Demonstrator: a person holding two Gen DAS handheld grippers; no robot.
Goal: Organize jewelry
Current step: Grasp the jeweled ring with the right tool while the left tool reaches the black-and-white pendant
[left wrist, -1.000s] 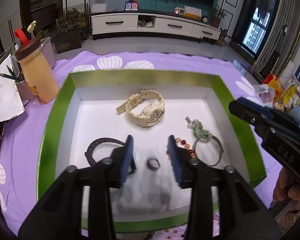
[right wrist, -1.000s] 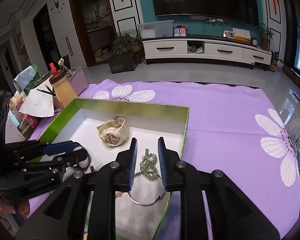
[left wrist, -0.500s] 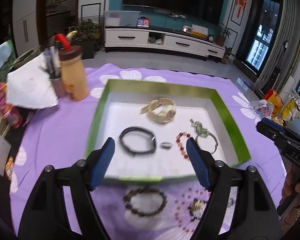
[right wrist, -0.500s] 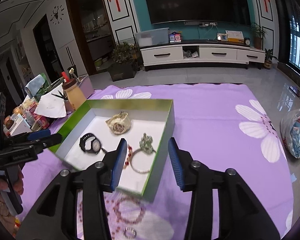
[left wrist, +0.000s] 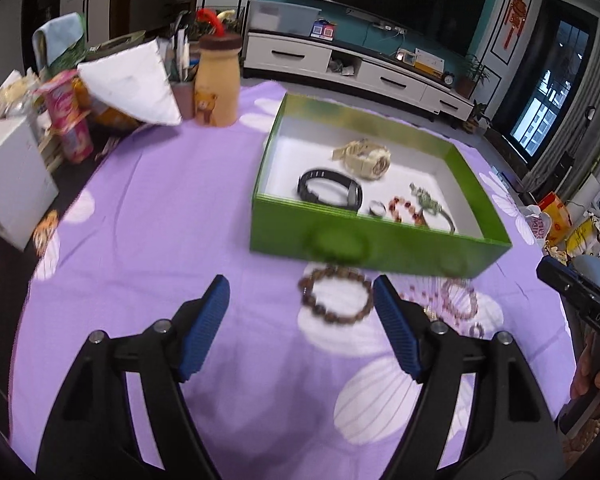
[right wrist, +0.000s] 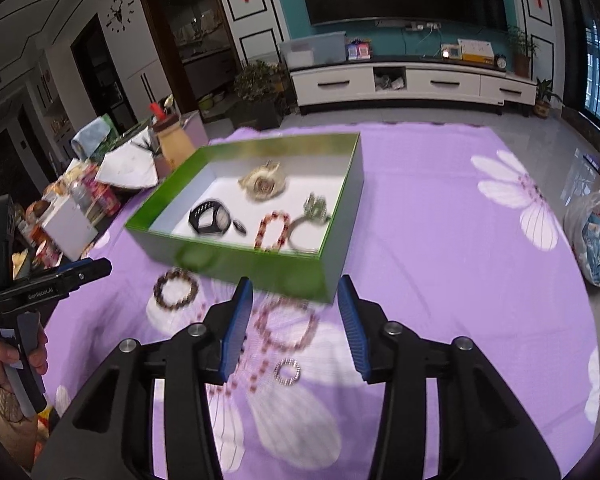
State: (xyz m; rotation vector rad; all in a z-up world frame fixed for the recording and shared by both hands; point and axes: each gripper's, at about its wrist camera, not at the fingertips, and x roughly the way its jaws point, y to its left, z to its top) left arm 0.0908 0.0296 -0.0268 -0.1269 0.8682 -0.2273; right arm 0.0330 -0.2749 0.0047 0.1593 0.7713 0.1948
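Note:
A green box (left wrist: 380, 246) (right wrist: 260, 266) with a white inside holds a cream watch (left wrist: 366, 154) (right wrist: 264, 180), a black watch (left wrist: 328, 190) (right wrist: 210, 218), a small ring (left wrist: 377, 209), a red bead bracelet (right wrist: 272, 230) and a green-charm bangle (right wrist: 314, 216). On the purple cloth in front of the box lie a brown bead bracelet (left wrist: 336, 294) (right wrist: 176, 288), a pink bead bracelet (right wrist: 286, 322) (left wrist: 458, 300) and a small sparkly ring (right wrist: 287, 371). My left gripper (left wrist: 302, 318) is open and empty, above the cloth left of the brown bracelet. My right gripper (right wrist: 296, 328) is open and empty, over the pink bracelet.
A beige bottle (left wrist: 216, 80), a pen cup, white paper (left wrist: 132, 80), snack packets (left wrist: 72, 124) and a white box (left wrist: 8, 184) crowd the table's left side. A plastic bag (right wrist: 596, 232) lies off the right edge. A purple flowered cloth (right wrist: 440, 220) covers the table.
Both grippers have pulled back out of the box toward the table's near edge and opened wide. The loose jewelry in front of the box has come into view.

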